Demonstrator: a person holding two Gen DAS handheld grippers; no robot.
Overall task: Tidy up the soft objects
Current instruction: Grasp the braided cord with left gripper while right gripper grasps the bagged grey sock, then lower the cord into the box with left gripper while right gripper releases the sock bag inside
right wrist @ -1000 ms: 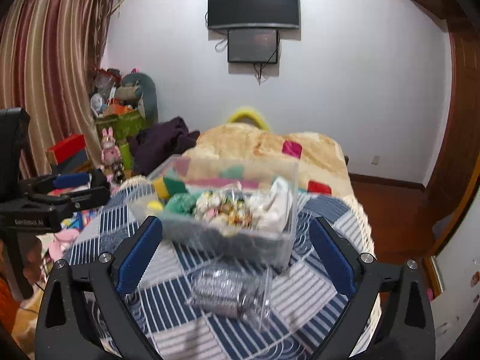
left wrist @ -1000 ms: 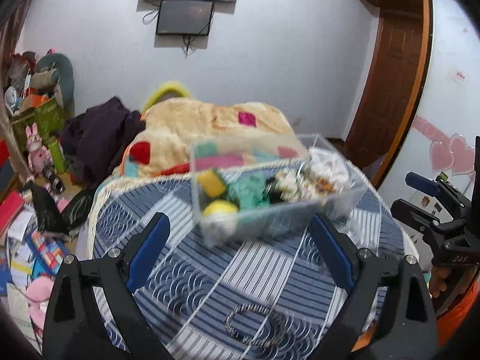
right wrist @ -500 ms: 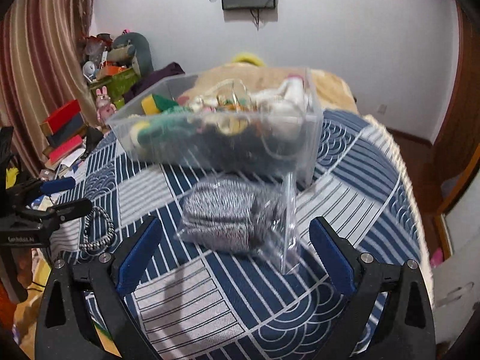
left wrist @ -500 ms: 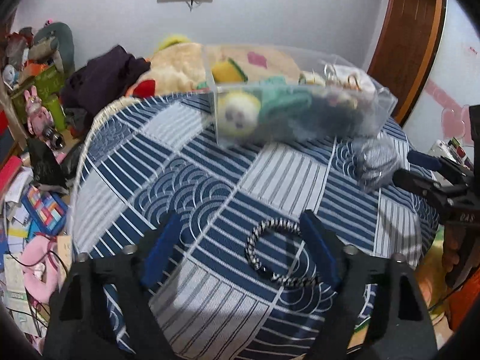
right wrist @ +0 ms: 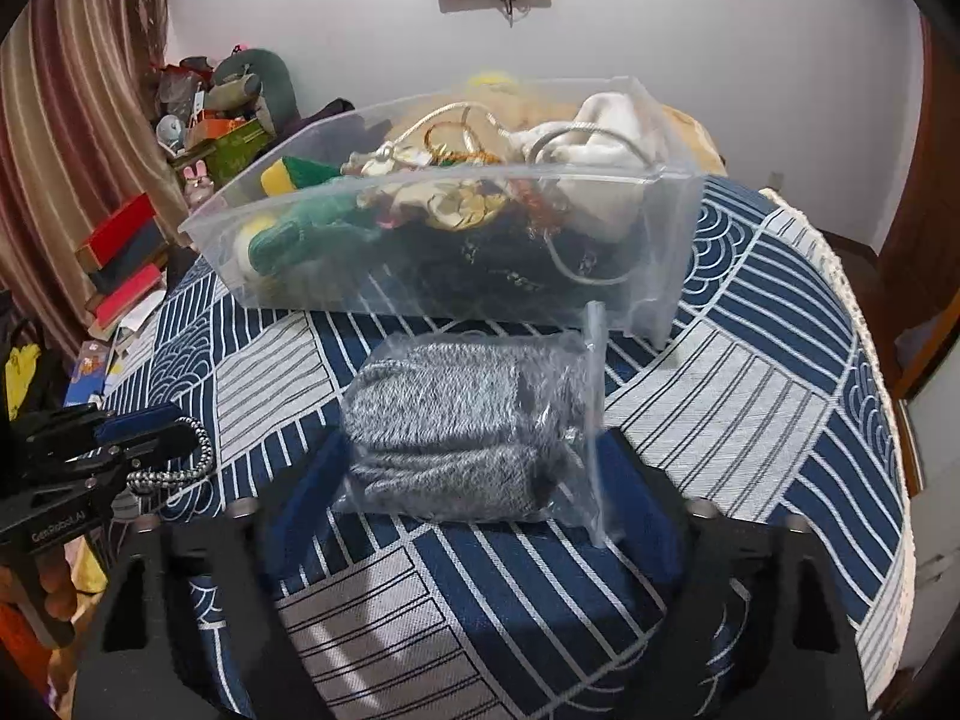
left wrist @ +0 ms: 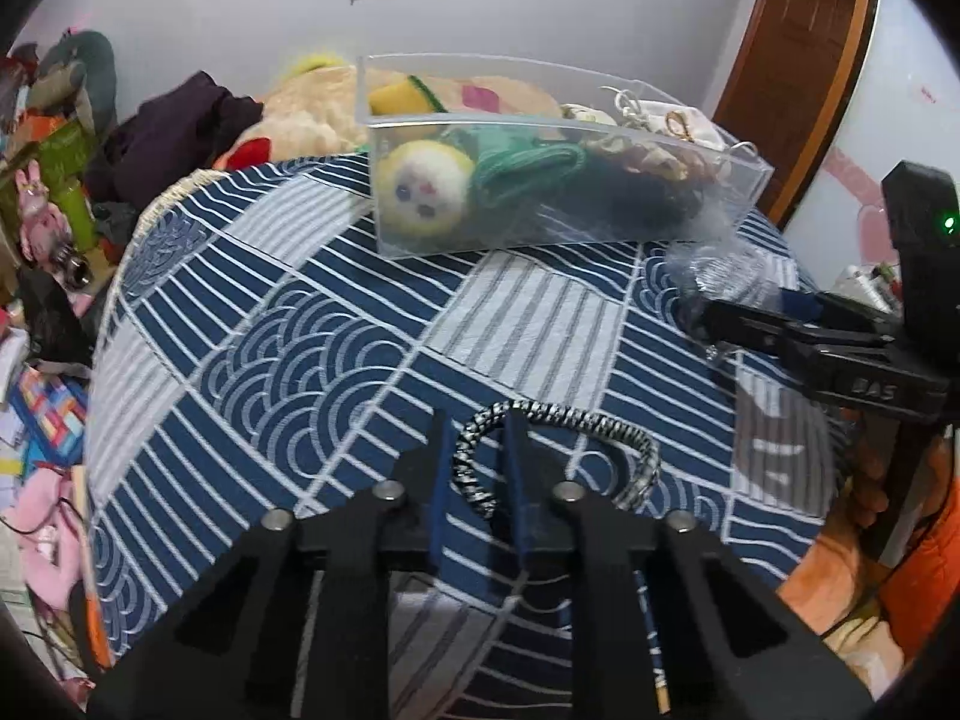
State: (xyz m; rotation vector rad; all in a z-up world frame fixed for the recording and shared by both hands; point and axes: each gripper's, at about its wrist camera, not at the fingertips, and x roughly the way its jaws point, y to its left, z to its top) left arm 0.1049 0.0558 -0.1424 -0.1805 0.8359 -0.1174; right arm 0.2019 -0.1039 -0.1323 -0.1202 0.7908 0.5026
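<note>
My left tool (left wrist: 477, 468) grips the bracelet (left wrist: 558, 450), my right tool (right wrist: 474, 480) is closing around the bagged yarn (right wrist: 462, 420); both must still reach the bin (right wrist: 654, 252) ahead

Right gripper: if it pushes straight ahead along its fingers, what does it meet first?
The clear plastic bag of grey knit fabric, already between the right gripper's closing fingers; beyond it, probably the clear plastic bin.

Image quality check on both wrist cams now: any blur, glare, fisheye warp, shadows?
Left wrist view: sharp; heavy fisheye bends the clear bin rim; dark vignette corners; green LED glare on the right gripper. Right wrist view: sharp; reflections on the bagged grey yarn; soft shadow on the tablecloth near the fingers.
</note>
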